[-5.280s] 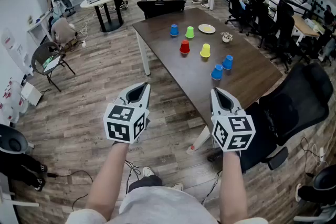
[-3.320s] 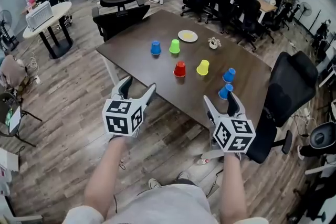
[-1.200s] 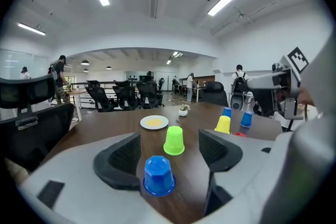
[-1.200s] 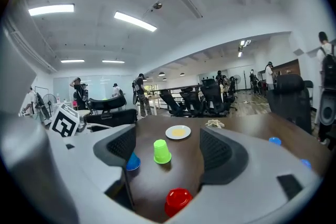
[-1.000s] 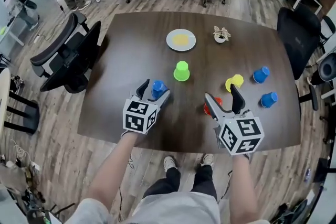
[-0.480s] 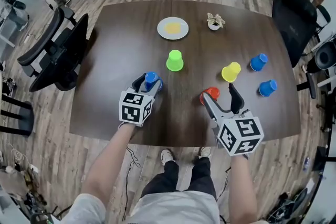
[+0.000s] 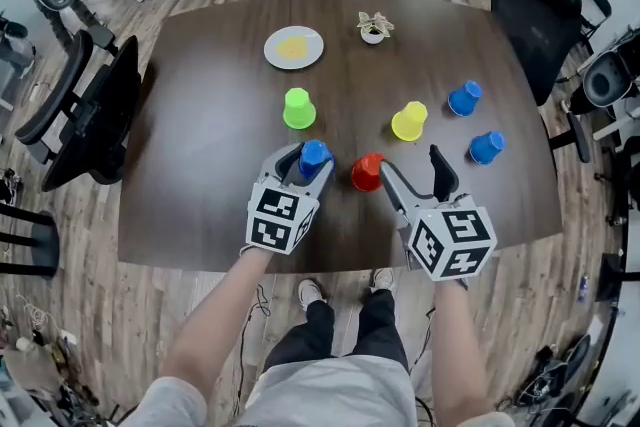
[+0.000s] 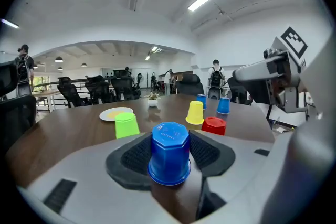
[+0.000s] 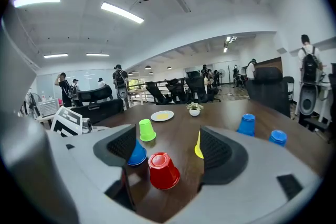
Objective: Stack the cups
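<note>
Now left tool (image 7: 306,165) pinches faceted blue cup (image 8: 170,152); right tool (image 9: 169,149) gapes around glossy tapered red cup (image 9: 163,170).

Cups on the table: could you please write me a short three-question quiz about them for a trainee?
1. Which cup stands between the jaws of the left claw? A. green B. blue C. yellow
2. True or false: every cup on the table stands mouth down.
3. What stands, untouched, between the open jaws of the right claw?
Key: 1 is B, the blue cup, with the pads close against its sides. 2 is true. 3 is the red cup.
</note>
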Action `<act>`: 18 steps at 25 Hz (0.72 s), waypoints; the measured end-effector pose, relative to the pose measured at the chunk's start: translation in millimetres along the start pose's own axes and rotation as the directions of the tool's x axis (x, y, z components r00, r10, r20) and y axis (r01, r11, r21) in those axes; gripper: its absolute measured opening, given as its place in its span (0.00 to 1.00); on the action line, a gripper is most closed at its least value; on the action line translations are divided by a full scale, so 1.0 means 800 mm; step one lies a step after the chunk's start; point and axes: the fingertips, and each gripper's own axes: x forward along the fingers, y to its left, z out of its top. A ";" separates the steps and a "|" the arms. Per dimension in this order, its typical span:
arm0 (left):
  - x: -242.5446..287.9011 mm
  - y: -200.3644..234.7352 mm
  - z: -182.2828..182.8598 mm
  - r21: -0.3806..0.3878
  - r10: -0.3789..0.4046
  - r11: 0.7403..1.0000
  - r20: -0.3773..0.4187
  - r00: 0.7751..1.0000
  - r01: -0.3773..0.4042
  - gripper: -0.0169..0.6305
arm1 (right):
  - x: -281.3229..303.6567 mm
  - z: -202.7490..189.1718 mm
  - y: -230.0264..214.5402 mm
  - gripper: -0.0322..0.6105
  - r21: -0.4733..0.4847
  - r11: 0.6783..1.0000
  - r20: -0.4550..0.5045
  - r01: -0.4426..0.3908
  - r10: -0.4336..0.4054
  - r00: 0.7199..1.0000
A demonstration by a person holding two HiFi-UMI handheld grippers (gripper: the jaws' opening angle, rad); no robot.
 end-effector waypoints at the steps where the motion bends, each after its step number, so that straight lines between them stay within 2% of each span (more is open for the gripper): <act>1: 0.004 -0.008 0.001 0.001 -0.009 1.000 -0.002 1.000 0.009 0.36 | -0.002 -0.001 -0.005 0.65 0.002 1.000 0.000 0.005 -0.005 1.000; 7: 0.019 -0.041 0.002 0.016 -0.042 0.999 -0.018 0.999 0.042 0.36 | -0.013 -0.003 -0.027 0.65 0.022 0.999 0.000 0.026 -0.026 1.000; 15: 0.023 -0.050 -0.019 0.036 -0.046 0.998 -0.062 0.997 0.048 0.37 | -0.015 -0.006 -0.037 0.65 0.037 0.999 0.004 0.033 -0.033 0.999; 18: 0.023 -0.051 -0.019 0.039 -0.057 0.997 -0.064 0.996 0.060 0.45 | -0.012 -0.007 -0.038 0.65 0.033 0.999 -0.001 0.036 -0.036 0.999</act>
